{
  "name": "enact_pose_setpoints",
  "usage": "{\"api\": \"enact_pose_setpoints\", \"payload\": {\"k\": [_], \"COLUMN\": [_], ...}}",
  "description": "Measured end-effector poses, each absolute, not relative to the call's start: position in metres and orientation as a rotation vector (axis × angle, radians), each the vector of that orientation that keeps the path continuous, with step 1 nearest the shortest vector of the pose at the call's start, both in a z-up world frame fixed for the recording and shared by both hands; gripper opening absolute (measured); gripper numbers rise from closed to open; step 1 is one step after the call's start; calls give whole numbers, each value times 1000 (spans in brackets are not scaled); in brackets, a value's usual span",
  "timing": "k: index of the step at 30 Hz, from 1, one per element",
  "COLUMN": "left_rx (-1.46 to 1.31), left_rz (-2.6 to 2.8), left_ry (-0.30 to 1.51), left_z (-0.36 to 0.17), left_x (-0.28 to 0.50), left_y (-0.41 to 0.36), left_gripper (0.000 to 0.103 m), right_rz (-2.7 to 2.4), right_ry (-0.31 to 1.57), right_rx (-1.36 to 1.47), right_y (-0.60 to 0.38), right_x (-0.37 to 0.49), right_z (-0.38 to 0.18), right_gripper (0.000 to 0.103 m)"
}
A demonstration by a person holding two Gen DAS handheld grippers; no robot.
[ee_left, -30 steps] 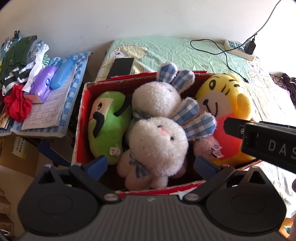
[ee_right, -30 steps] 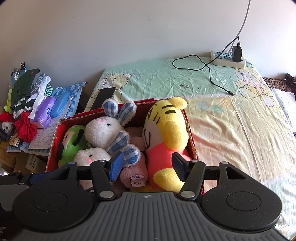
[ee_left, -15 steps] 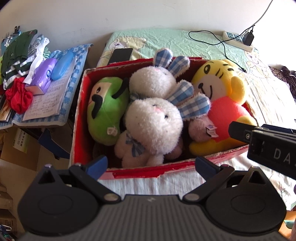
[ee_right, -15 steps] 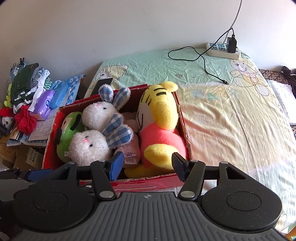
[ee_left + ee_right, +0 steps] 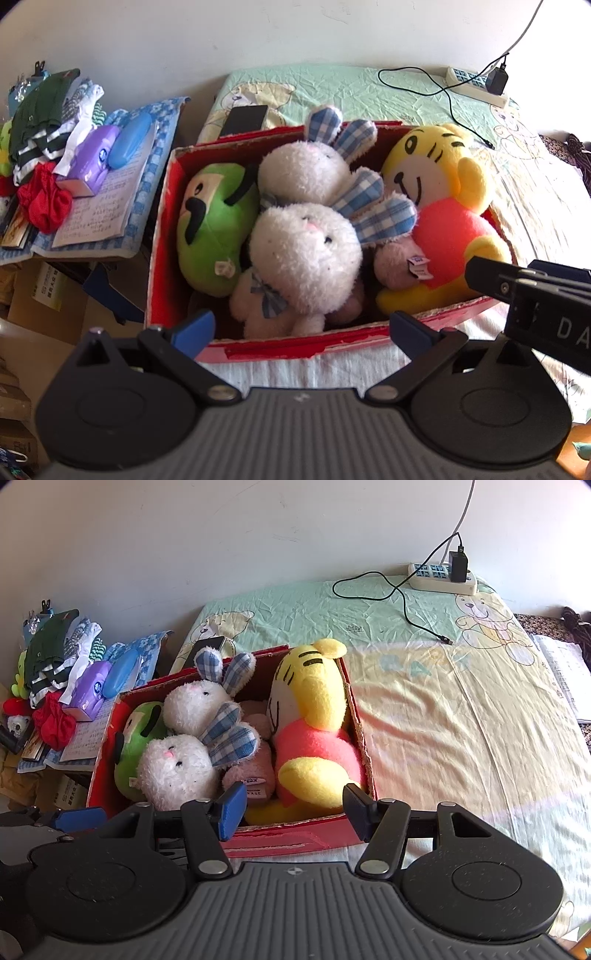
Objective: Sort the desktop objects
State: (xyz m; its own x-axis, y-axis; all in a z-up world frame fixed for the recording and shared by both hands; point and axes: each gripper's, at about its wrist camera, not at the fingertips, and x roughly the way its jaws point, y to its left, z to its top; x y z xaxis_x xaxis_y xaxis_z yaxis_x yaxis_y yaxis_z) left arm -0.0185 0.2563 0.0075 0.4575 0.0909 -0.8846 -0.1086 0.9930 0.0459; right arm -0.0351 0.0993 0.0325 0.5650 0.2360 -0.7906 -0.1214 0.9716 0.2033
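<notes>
Just ahead of the left gripper (image 5: 301,326), on a bed (image 5: 461,701) with a bear-print sheet, sits a red cardboard box (image 5: 159,258) packed with plush toys. The gripper's blue-tipped fingers stand wide apart and hold nothing, hovering at the box's near wall. Directly beyond them lies a white rabbit (image 5: 306,258) with blue checked ears, and a second white rabbit (image 5: 303,173) rests behind it, their ears overlapping. To the left of the rabbits, against the box's left wall, a green plush (image 5: 214,229) lies on its side. To the right, a yellow tiger plush (image 5: 443,206) in a pink top leans against the far right corner, with a small pink plush (image 5: 395,262) bearing a tag tucked against its front.

The right gripper (image 5: 293,812) hangs near the box's near right corner, its fingers also spread and empty, the tiger's yellow foot just past them. Its black body shows at the right edge of the left wrist view.

Far ahead on the bed, a power strip (image 5: 441,578) with a black charger and cable lies by the wall. A dark phone (image 5: 245,118) lies just behind the box. Off to the left, a pile of clothes (image 5: 40,122), a purple tissue pack (image 5: 92,158) and a blue case (image 5: 131,140) rest on an open notebook (image 5: 99,210).
</notes>
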Motion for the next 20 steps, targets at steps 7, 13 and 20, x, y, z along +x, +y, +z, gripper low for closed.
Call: {"api": "enact_pose_setpoints", "payload": {"k": [7,13,20], "left_rx": [-29,-23,-49], "left_rz": [122,136,127], "left_ry": [1089,1069,1067], "left_z": [5,6,7], "left_x": [-14,-13,-12], "left_y": [257,257,260], "left_gripper": [101,100,101], "right_rz": [214,220,229], "right_ry": [946,942,937], "right_rx": [134,132,129], "right_y": [96,97,100], "right_x": [-33,-29,-27], "right_z": [33,35,36], "right_gripper": [61,61,61]}}
